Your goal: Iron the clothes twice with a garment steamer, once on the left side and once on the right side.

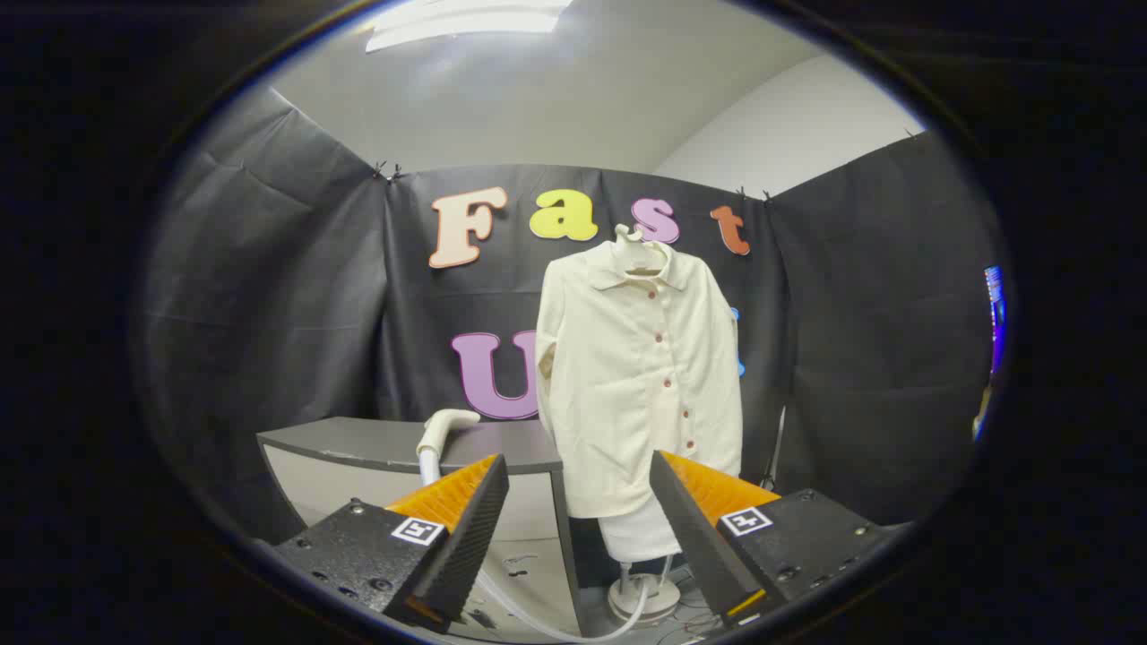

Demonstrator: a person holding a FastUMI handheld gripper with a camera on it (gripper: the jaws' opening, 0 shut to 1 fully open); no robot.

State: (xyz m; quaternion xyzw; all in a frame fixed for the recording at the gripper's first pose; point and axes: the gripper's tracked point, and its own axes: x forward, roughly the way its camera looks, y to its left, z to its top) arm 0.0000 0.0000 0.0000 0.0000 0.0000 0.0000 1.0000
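Your tool (578, 528) stands wide open with nothing between its fingers; it has hold of nothing.

Ahead of the tool and beyond the fingers, a cream button-front shirt (638, 376) hangs on a hanger (638, 255) atop the steamer's stand, its hem just above the gap between your fingers. The stand's round base (647, 598) sits low between the fingers.

The steamer head (445, 425), white, rests at the near edge of the grey surface (358, 443), just beyond your left finger, well apart from the shirt. Its hose (529, 618) loops down below the fingers toward the base.

Progress, as judged: nothing started. Steamer head not yet picked up, so neither left nor right pass looks done. Left to do: grasp the head, then both strokes.
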